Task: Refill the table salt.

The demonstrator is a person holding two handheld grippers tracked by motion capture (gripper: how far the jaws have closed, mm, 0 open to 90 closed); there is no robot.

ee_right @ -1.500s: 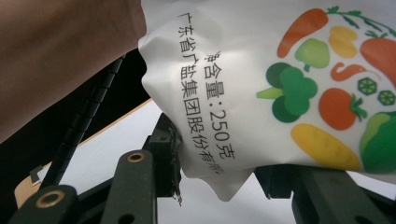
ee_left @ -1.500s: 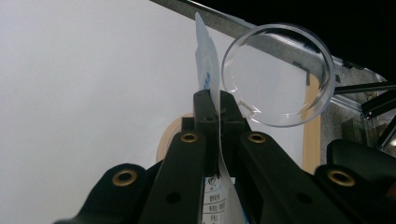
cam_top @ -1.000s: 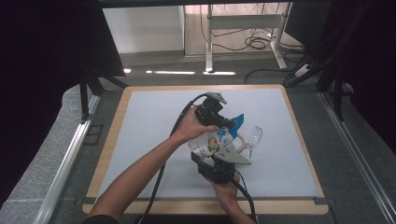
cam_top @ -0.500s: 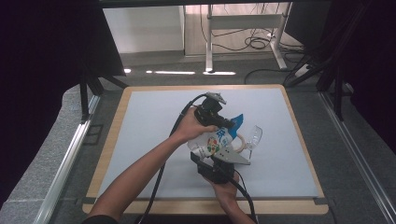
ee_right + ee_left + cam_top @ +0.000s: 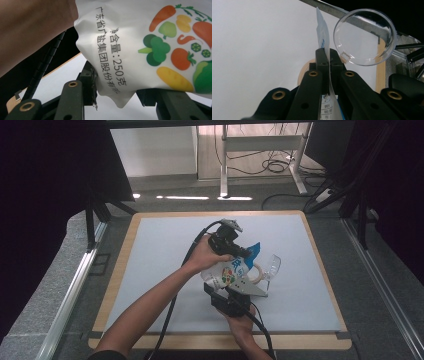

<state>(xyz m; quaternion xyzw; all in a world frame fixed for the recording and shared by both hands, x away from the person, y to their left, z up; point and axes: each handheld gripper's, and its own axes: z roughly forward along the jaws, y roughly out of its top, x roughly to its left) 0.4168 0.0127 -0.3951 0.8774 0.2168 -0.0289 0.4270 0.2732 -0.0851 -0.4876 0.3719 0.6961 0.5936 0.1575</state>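
Observation:
A white bag point(image 5: 229, 273) printed with vegetables and black characters is held up between both grippers over the pale mat point(image 5: 160, 250). My left gripper point(image 5: 244, 252) is shut on the bag's thin blue-and-white top edge point(image 5: 322, 37), seen side-on between its jaws point(image 5: 327, 58). My right gripper point(image 5: 226, 286) comes from below, and its jaws press on the bag's lower corner point(image 5: 117, 93). The bag point(image 5: 150, 42) bulges above them. A clear round plastic cup point(image 5: 365, 37) lies just beyond the left gripper. A tan ring point(image 5: 302, 74) sits under the bag.
The clear cup point(image 5: 272, 265) and tan ring point(image 5: 258, 273) lie on the mat right of the bag. A wooden border point(image 5: 120, 270) frames the mat. A forearm point(image 5: 35, 30) and black cable point(image 5: 47, 60) cross close to the right gripper.

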